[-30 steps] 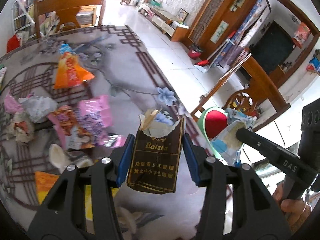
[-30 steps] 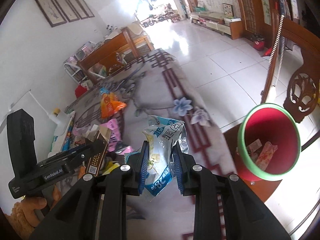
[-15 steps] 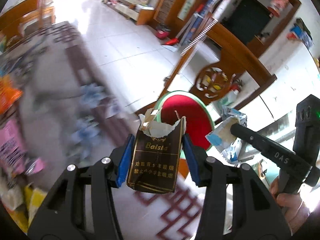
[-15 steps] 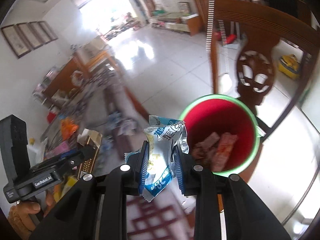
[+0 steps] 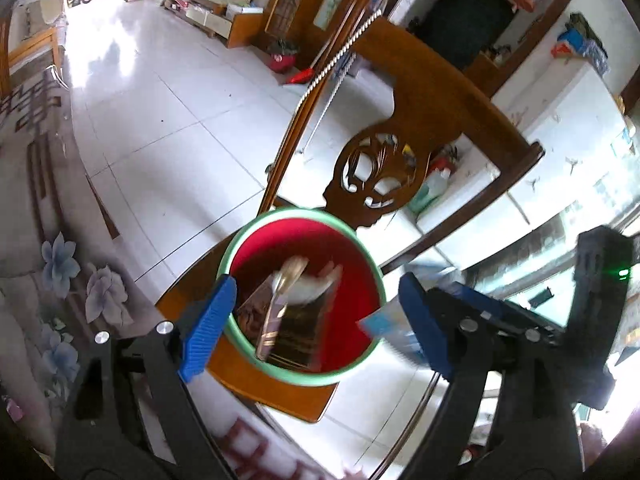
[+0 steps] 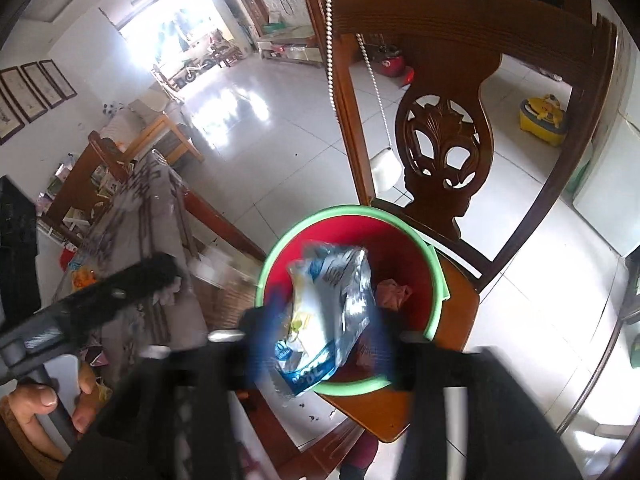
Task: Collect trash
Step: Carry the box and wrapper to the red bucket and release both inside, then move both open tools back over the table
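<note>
1. Red bin, green rim, standing on the seat of a wooden chair.
2. Left gripper: jaws opening, spread wide; brown cigarette pack loose between them, inside the bin mouth.
3. Right gripper: jaws opening; blue-silver wrapper between them, untouched, above the bin.

My left gripper pointed steeply downward, its blue pads spread wide and its jaws opening, nothing pressed between them. My right gripper tilted down the same way just beside it, blurred, its jaws opening too, both pads clear of any grip. My left hand curled around the left gripper's handle.
</note>
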### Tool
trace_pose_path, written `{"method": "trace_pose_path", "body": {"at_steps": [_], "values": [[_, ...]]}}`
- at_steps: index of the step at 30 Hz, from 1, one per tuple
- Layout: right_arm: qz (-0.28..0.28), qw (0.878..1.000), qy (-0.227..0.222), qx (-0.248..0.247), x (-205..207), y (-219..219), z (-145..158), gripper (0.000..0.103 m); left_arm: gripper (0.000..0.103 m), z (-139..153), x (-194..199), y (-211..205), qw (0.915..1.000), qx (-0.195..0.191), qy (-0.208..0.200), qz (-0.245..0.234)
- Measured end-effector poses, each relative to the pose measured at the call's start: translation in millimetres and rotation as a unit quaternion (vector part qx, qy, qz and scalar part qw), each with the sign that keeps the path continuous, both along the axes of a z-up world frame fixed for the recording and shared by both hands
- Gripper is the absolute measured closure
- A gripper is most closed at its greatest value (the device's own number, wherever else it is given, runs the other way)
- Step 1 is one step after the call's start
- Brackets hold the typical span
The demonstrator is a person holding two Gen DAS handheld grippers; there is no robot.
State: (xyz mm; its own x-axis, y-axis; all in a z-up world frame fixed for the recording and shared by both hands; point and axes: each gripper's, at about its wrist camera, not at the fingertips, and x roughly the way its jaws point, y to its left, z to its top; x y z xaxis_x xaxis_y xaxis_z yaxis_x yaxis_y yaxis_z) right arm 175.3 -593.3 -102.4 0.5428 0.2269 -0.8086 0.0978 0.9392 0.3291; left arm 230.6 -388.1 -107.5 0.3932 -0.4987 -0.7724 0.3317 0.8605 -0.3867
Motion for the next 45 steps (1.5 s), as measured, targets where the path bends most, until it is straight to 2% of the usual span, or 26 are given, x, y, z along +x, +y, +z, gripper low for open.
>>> {"method": "trace_pose_path", "body": {"at_steps": [5,10,15,17,21,31,35,40,42,45], "values": [[-0.017,1.0,0.004,0.006,7,-9,-6,0.038,0.022,0,-4,15,0.9998,0.001,0.009,0.018],[-0.014,1.0,0.007,0.019,5,-2,-5,0.038,0.022,1,-29,47,0.9985,0.018,0.005,0.051],[0.012,1.0,0.003,0.016,-1,27,3,0.035,0.022,-3,-61,85,0.9962,0.027,0.021,0.081],[0.029,1.0,0.001,0.012,-6,45,5,0.033,0.022,-2,-77,104,0.9946,0.047,0.014,0.091],[0.056,0.998,0.009,0.007,-13,78,3,0.033,0.022,1,-96,143,0.991,0.063,0.006,0.118],[0.1,0.995,0.017,0.003,-36,173,4,0.032,0.022,4,-152,271,0.9741,0.071,0.007,0.215],[0.125,0.992,0.021,0.0,-48,223,5,0.032,0.022,-1,-181,321,0.9641,0.092,0.014,0.249],[0.155,0.988,0.02,-0.001,-63,275,8,0.032,0.026,-32,-213,378,0.9504,0.117,0.071,0.279],[0.164,0.986,0.018,-0.003,-70,292,9,0.032,0.027,-44,-221,391,0.9473,0.115,0.092,0.284],[0.177,0.984,0.017,-0.003,-78,316,11,0.032,0.03,-55,-228,402,0.9477,0.108,0.105,0.281]]}}
